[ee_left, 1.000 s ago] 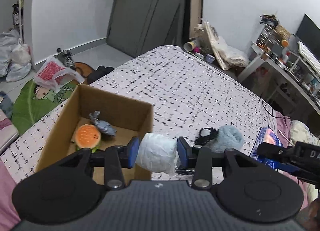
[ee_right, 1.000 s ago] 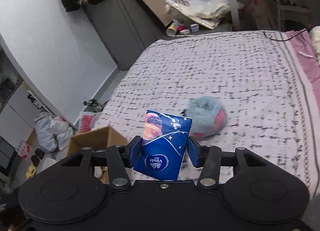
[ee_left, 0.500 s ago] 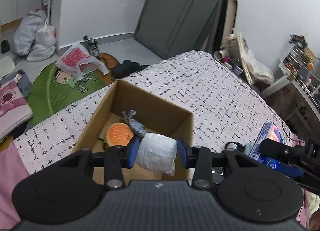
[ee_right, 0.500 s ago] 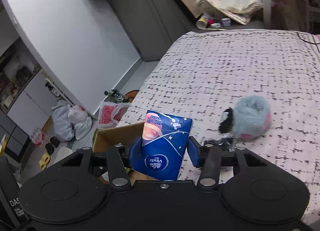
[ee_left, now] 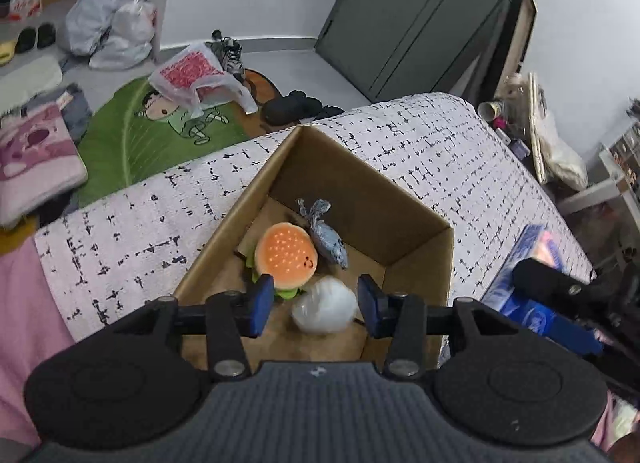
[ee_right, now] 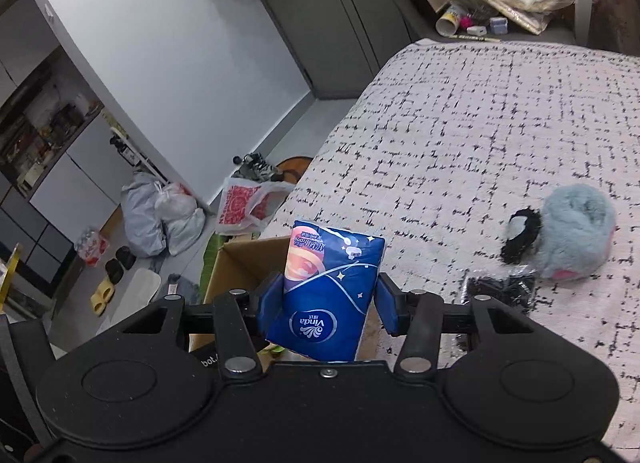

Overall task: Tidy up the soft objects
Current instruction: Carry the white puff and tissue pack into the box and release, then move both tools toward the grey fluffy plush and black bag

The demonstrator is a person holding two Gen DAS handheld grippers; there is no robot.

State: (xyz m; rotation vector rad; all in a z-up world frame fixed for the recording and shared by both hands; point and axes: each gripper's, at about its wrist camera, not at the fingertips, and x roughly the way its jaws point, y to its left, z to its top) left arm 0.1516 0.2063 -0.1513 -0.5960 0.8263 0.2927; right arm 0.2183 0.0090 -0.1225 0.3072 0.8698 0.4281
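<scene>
Brown cardboard box (ee_left: pixel 416 223) sits on the speckled white bedspread (ee_left: pixel 452 147). My left gripper (ee_left: pixel 316 303) hangs over it, its jaws just parted, the white plastic-wrapped bundle (ee_left: pixel 325 305) loose between them beside the plush burger (ee_left: pixel 286 255). My right gripper (ee_right: pixel 330 305) clamps the blue tissue pack (ee_right: pixel 326 291); a fluffy grey plush (ee_right: pixel 576 233) lies well apart

white bundle (ee_left: pixel 325 305): in box (ee_left: pixel 416 219), perhaps still falling | tissue pack (ee_right: pixel 328 291): upright
</scene>
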